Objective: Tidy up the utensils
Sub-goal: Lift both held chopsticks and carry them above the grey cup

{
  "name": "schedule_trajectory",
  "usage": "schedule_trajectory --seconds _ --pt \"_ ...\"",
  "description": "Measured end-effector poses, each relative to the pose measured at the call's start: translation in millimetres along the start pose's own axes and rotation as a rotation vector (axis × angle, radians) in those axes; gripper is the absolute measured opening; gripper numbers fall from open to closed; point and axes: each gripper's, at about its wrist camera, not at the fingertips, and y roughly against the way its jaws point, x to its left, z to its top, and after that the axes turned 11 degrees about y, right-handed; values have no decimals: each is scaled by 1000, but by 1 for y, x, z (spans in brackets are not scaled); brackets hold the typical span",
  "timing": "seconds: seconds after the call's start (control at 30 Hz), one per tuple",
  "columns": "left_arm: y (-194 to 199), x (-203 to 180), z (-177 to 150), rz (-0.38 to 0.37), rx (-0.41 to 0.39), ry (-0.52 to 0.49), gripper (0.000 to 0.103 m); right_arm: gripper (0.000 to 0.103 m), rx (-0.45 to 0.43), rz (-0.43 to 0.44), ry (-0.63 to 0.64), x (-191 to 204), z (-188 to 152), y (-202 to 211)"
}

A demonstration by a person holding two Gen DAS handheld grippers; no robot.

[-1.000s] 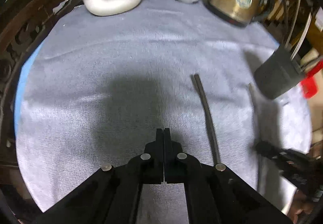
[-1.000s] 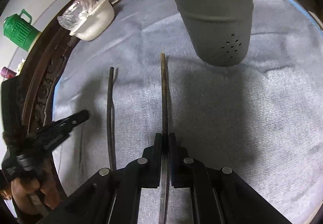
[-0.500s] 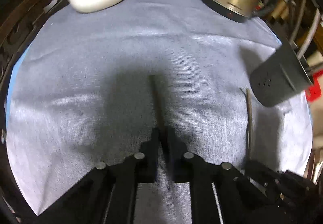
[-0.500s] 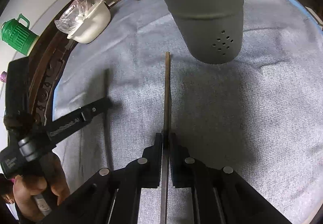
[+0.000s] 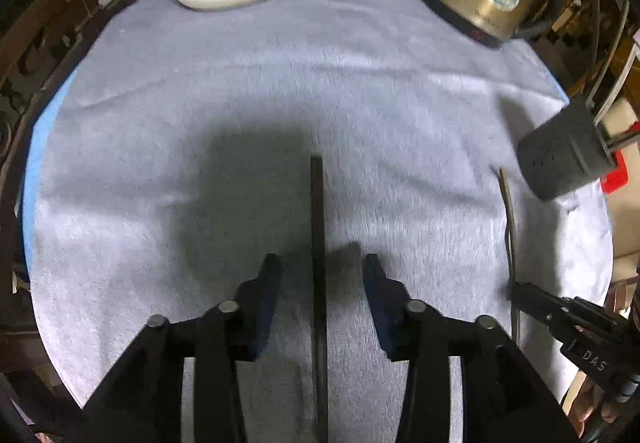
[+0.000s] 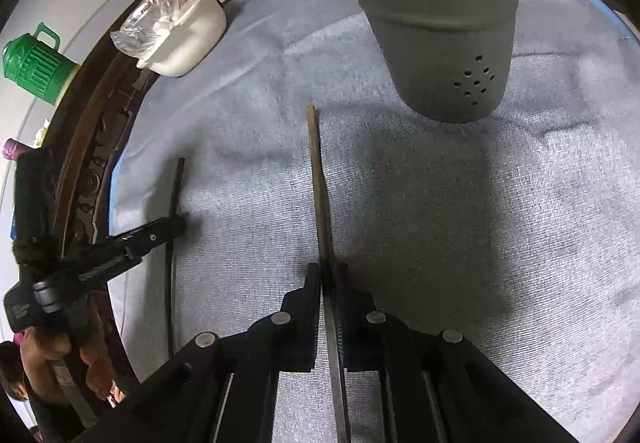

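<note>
Grey cloth [image 5: 240, 83] covers the desk; left hand-held gripper [image 5: 320, 271] gapes around a black chopstick [image 5: 317, 223]: close centred. Right hand-held gripper [image 6: 328, 275] clamps a brown chopstick [image 6: 318, 183].

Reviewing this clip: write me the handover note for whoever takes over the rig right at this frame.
Left gripper: open, fingers either side of the black chopstick, which lies flat on the grey cloth; not gripped yet.
Right gripper: shut on the brown chopstick, its tip pointing toward the grey utensil holder.
The holder stands upright on the cloth ahead of the right gripper and already has some utensils sticking out of its top.
Done: brown chopstick grasped.
Left: drop the brown chopstick into the holder, close on the black chopstick and put it in too.
</note>
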Motion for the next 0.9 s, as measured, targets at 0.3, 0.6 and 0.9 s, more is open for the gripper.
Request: schedule_trajectory --seconds 0.3,0.6,0.9 --pt "-7 5 12 -11 65 40 44 11 20 -69 46 11 35 -6" --pt "-21 -9 21 19 116 -23 44 10 116 -122 104 18 54 -25" --pt "-20 3 36 4 179 10 43 10 169 -103 118 19 76 -35"
